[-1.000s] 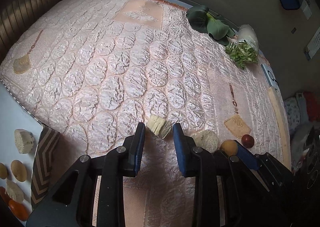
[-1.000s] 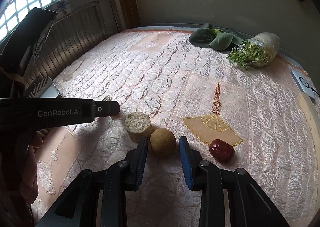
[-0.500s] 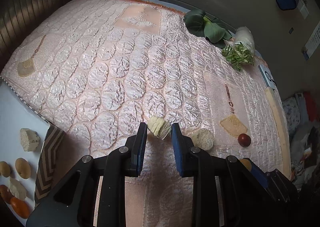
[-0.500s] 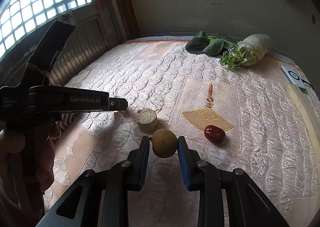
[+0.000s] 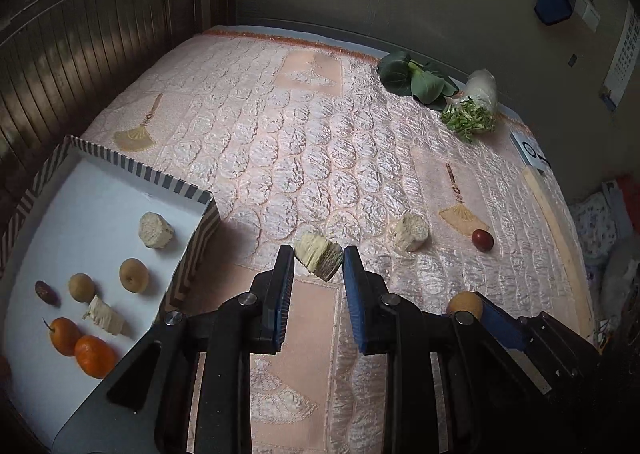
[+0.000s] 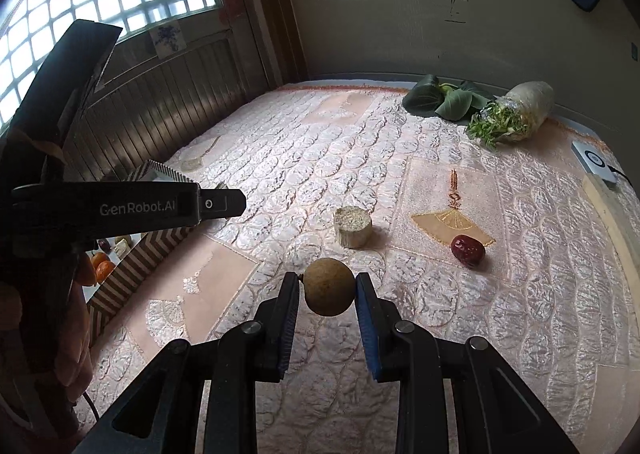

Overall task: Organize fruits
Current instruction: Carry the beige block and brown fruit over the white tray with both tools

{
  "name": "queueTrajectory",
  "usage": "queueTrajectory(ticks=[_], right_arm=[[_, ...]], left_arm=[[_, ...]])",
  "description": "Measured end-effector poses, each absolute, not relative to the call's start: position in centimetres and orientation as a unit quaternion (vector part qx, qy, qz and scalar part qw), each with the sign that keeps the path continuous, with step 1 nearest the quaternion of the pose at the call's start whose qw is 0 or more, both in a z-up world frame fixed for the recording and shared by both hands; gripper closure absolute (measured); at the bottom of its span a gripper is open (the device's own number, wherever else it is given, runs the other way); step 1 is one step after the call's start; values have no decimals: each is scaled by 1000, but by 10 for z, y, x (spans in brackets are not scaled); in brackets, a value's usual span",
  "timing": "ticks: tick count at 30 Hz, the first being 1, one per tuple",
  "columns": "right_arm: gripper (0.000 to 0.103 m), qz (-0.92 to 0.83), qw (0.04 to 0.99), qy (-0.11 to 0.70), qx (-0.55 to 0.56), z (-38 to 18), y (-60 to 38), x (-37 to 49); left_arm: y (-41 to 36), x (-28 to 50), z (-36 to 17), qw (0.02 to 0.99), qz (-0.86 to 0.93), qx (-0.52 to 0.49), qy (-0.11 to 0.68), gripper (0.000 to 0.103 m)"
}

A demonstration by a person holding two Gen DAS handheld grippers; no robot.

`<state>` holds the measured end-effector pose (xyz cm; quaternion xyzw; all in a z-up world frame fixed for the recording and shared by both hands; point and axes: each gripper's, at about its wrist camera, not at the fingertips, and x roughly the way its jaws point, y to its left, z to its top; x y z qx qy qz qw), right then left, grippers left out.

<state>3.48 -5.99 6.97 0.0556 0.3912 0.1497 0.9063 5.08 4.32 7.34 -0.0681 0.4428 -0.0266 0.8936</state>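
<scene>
Your left gripper (image 5: 319,264) pinches a pale wedge (image 5: 319,262), lifted above the quilt (image 5: 280,141), just right of the striped tray (image 5: 188,189). Your right gripper (image 6: 328,290) clamps a round brown fruit (image 6: 329,292), also off the quilt. A cut pale chunk (image 6: 352,232) and a red date (image 6: 467,250) lie on the quilt beyond. Oranges (image 5: 94,356) sit in the tray.

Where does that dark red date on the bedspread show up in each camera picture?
Left wrist view: the date lies right of centre, beside the fan motif.
Right wrist view: the date lies right of centre, on the fan's near edge.
Shared landmark: the pale stub left of it.
</scene>
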Motion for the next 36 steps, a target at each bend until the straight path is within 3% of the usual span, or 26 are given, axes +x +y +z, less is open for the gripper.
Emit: queueTrajectory(ticks=[15, 36], right_arm=[[76, 217, 899, 378, 39, 83, 15, 18], [76, 293, 877, 381, 13, 88, 99, 13]], left_arm=[[115, -19, 86, 913, 37, -57, 402, 79], [206, -72, 64, 898, 105, -89, 417, 79]])
